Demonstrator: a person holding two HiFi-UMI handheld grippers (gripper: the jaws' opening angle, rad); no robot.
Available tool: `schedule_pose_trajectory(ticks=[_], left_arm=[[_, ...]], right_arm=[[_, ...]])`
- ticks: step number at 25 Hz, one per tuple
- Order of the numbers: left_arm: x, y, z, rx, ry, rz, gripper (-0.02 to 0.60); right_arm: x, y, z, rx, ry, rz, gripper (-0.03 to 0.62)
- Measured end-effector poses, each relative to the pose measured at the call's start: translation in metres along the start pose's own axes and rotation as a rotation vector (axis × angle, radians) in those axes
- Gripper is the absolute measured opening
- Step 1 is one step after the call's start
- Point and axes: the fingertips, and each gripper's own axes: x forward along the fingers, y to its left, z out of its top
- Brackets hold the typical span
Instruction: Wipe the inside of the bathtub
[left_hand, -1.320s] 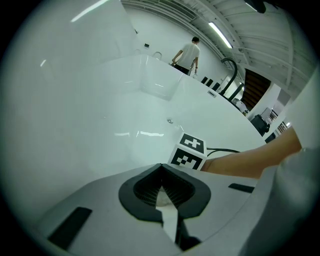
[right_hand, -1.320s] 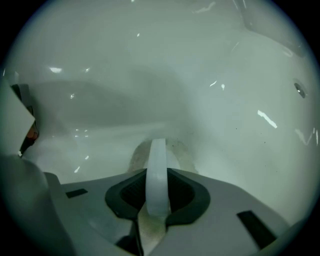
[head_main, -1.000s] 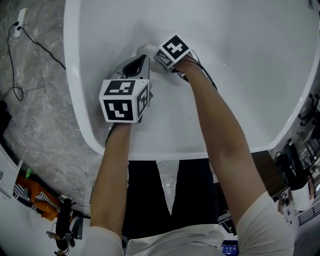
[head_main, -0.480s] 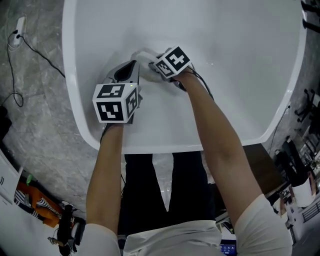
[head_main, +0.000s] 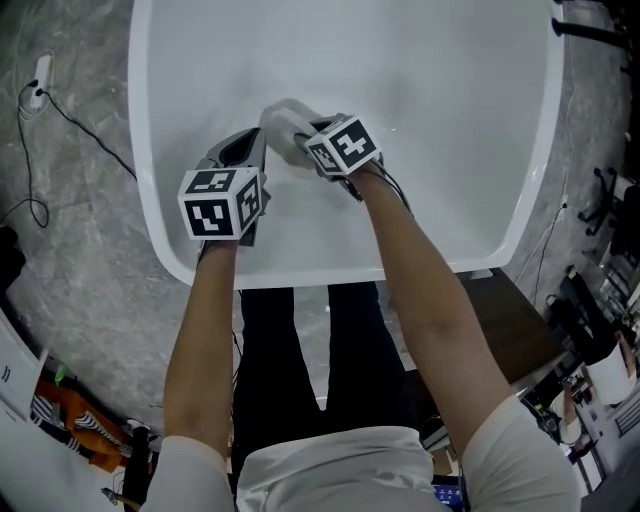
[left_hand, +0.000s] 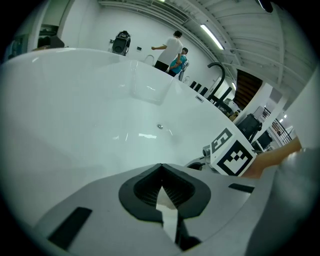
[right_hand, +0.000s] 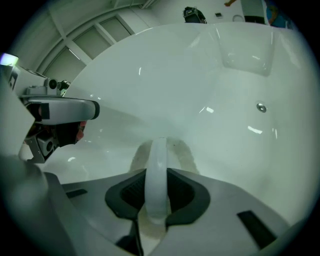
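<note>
The white bathtub (head_main: 150, 200) fills the head view. My right gripper (head_main: 305, 135) is shut on a white wiping pad (head_main: 284, 128), which is pressed against the tub's inner wall near the left side. In the right gripper view the pad's white band (right_hand: 158, 170) runs between the jaws and the pad spreads on the wall beyond. My left gripper (head_main: 250, 142) hovers just left of it, shut with nothing between its jaws (left_hand: 161, 170). The right gripper's marker cube (left_hand: 231, 155) shows in the left gripper view. The small round metal fitting (right_hand: 260, 107) sits on the far wall.
Grey marble floor (head_main: 70, 250) lies left of the tub, with a black cable (head_main: 62, 90) and a power strip (head_main: 40, 45). Black stands and gear (head_main: 590, 330) crowd the right side. Beyond the tub, people (left_hand: 172, 50) stand and a black faucet (left_hand: 217, 70) rises.
The head view has pulled back and both grippers now sit nearer the tub's near rim. More of the white pad shows ahead of the right gripper.
</note>
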Motion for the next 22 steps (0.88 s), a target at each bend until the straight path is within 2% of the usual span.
schedule_pose_trajectory(ticks=[9, 22], left_arm=[[-0.025, -0.026, 0.018, 0.043, 0.006, 0.004, 0.006], [-0.086, -0.088, 0.075, 0.128, -0.08, -0.021, 0.006]], right_arm=[[-0.069, 0.017, 0.009, 0.07, -0.118, -0.104, 0.095], [-0.2, 0.046, 0.032, 0.157, -0.36, -0.175, 0.095]])
